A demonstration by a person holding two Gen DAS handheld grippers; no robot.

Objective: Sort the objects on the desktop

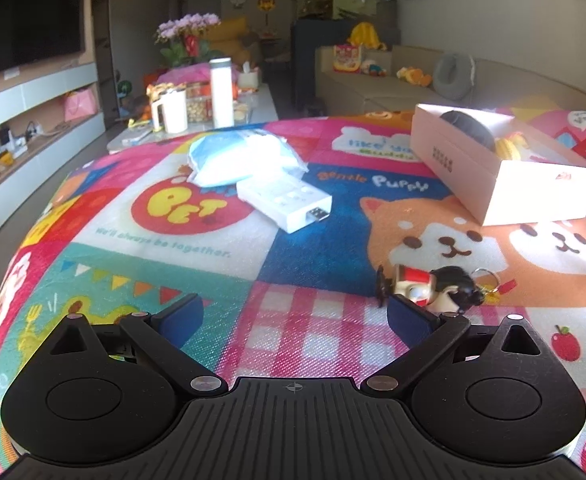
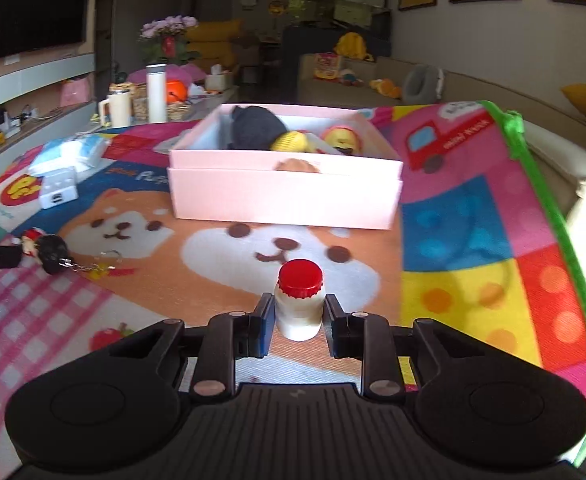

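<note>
Your mat, a bright cartoon-dog print, fills both views, and on it the pink box sits at upper centre of the right wrist view, already holding a dark bundle and yellow toys. In that view your right gripper at lower centre has its jaws drawn in on a small white bottle with a red cap, the pads at or very nearly at its sides, the bottle upright on the mat and well short of the box. The risk, as it looks from here: the pads sit low on a smooth, round body, so a quick lift or a roll of your wrist could let the bottle twist or slip out; carry it too low and it could clip the box's near wall. Your left gripper at lower centre of the left wrist view stands wide open and empty, with the doll keychain just beyond its right finger; a careless sweep could knock it aside. Only the left wrist view shows the white charger with its plug end and the blue packet clearly, at centre left. Only the right wrist view shows the bottle, the inside of the box and the mat's green edge at far right.
</note>
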